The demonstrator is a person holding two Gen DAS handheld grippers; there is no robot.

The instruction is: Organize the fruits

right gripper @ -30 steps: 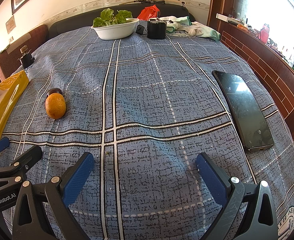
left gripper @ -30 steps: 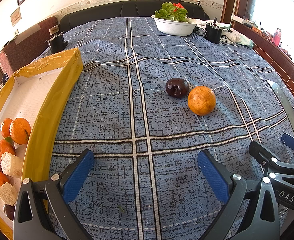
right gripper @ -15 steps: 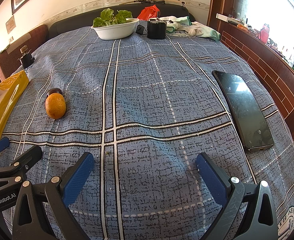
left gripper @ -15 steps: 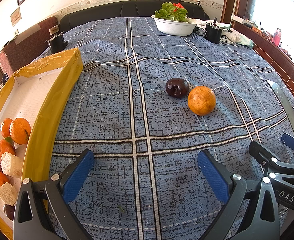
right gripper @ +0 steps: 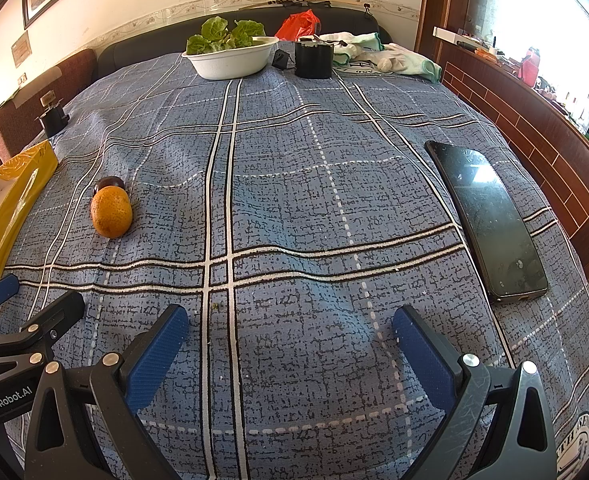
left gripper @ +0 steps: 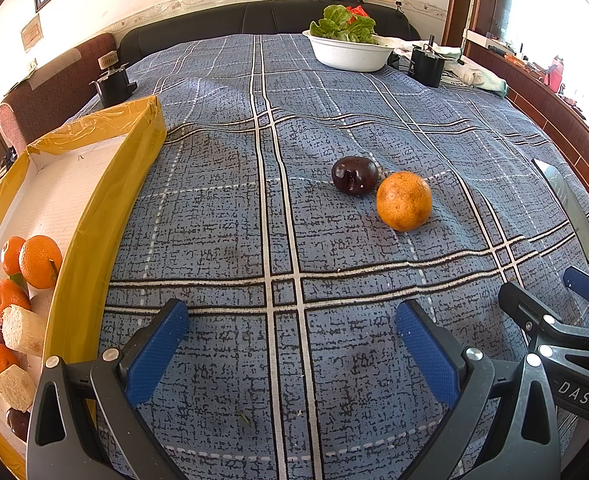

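both wrist views look low and forward across the plaid cloth [left gripper: 222, 208] from its near edge, side by side, sharing the orange [left gripper: 403, 201], plum [left gripper: 354, 175] and far bowl [right gripper: 232, 62].

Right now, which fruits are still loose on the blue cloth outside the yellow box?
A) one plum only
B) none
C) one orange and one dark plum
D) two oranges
C: an orange and a dark plum sit together on the cloth, outside the yellow box.

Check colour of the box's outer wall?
Yellow, glossy tape over the box wall; inside is white. Clearest in the left wrist view.
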